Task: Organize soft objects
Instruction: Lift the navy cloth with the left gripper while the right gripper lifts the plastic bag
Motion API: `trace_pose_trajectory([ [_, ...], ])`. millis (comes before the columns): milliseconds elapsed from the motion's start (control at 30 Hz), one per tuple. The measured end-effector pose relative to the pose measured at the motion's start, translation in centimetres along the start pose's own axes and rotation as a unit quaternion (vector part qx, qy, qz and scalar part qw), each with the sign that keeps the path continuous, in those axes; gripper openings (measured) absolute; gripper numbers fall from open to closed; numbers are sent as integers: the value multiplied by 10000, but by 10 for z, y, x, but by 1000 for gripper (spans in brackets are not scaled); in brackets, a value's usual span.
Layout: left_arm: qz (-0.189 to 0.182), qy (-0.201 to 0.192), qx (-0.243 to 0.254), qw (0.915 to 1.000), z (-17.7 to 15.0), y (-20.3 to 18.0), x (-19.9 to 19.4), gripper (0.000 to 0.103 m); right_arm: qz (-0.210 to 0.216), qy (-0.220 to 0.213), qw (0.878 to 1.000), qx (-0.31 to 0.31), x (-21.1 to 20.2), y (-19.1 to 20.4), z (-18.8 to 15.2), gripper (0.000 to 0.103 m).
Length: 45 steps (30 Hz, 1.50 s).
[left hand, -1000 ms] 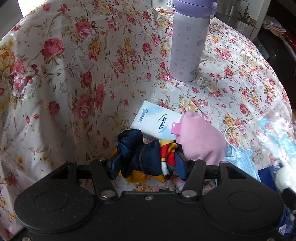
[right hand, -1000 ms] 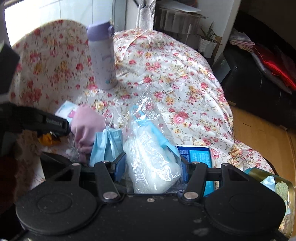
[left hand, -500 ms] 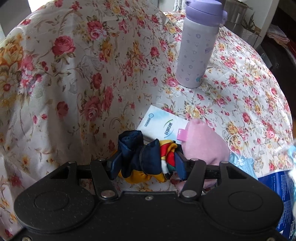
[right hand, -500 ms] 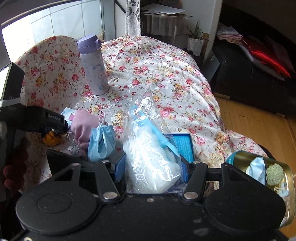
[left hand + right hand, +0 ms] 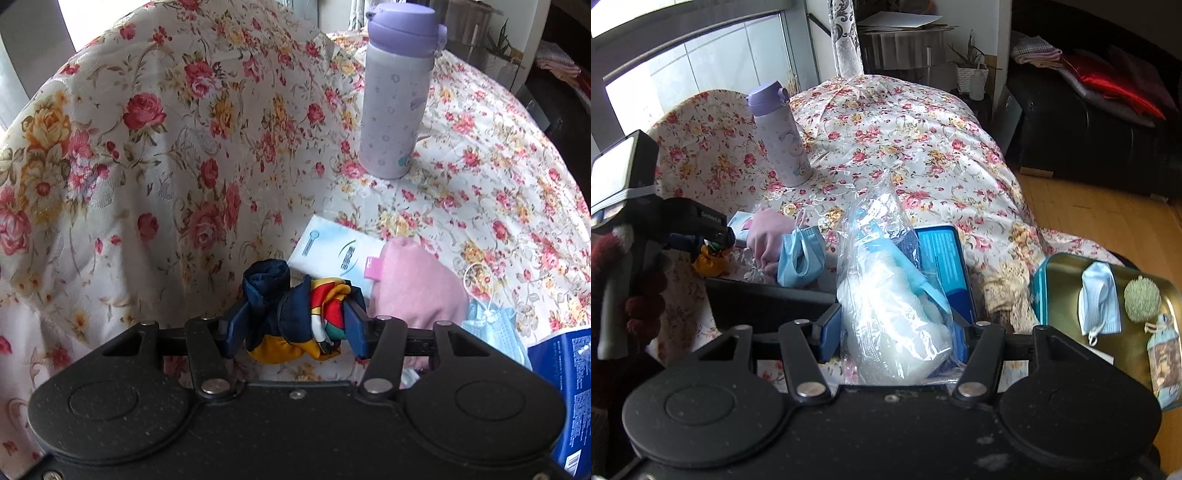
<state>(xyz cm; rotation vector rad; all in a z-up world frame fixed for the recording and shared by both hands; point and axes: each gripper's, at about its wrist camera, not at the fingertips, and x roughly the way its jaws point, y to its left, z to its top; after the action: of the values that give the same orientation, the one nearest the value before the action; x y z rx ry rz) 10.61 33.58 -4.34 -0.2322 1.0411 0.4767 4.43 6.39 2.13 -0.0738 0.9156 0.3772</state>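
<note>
My left gripper is shut on a bunched navy, red and yellow cloth, held just above the floral tablecloth. Beside it lie a pink cloth, a white tissue pack and a blue face mask. My right gripper is shut on a clear plastic bag of white soft material, held above the table. In the right wrist view the left gripper with its cloth shows at the left, near the pink cloth and mask.
A lilac bottle stands upright at the back of the table. A blue tin lid lies behind the bag. An open tin at the right holds a mask, a green ball and a sachet. A dark sofa stands beyond.
Both grippers have risen and drawn back with their loads still held. The right gripper has lifted the bag higher, bringing the open tin at the right into view.
</note>
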Motion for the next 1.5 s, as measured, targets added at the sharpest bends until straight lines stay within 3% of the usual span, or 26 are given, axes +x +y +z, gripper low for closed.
trace_pose_trajectory([
  [200,12,321,-138,9994,-1,9,-13,39,144,3,9999,97,-10,-8,-16,56],
  [333,192,510,51,9985,-6,8,-16,40,272,5,9994,216,-14,-15,-24,56],
  [400,256,625,152,9976,-7,5,-12,45,334,22,9991,277,-15,-19,-27,56],
  [533,476,1181,558,9903,-16,-6,-4,46,374,-6,9985,390,-21,-29,-33,57],
  [600,618,1208,625,9888,-21,-7,-8,46,361,-26,9982,484,-23,-36,-33,57],
  [667,712,999,567,9908,-23,-5,-20,46,357,-64,9977,568,-25,-41,-33,57],
  [800,777,564,375,9947,-14,-1,-42,71,344,-102,9973,646,-27,-46,-32,57],
  [1033,776,618,489,9939,-1,-12,-31,79,407,-105,9970,655,-27,-43,-33,57],
  [1267,1168,1166,397,9855,-3,-15,16,79,395,-90,9974,601,-26,-43,-33,58],
  [1367,1181,1467,338,9815,-5,-15,36,77,361,-74,9975,611,-25,-44,-33,58],
  [1433,1250,1514,448,9795,-8,-19,43,69,365,-76,9974,610,-25,-46,-33,58],
  [1500,1147,1631,581,9782,-13,-23,50,47,345,-79,9974,624,-25,-48,-33,58],
])
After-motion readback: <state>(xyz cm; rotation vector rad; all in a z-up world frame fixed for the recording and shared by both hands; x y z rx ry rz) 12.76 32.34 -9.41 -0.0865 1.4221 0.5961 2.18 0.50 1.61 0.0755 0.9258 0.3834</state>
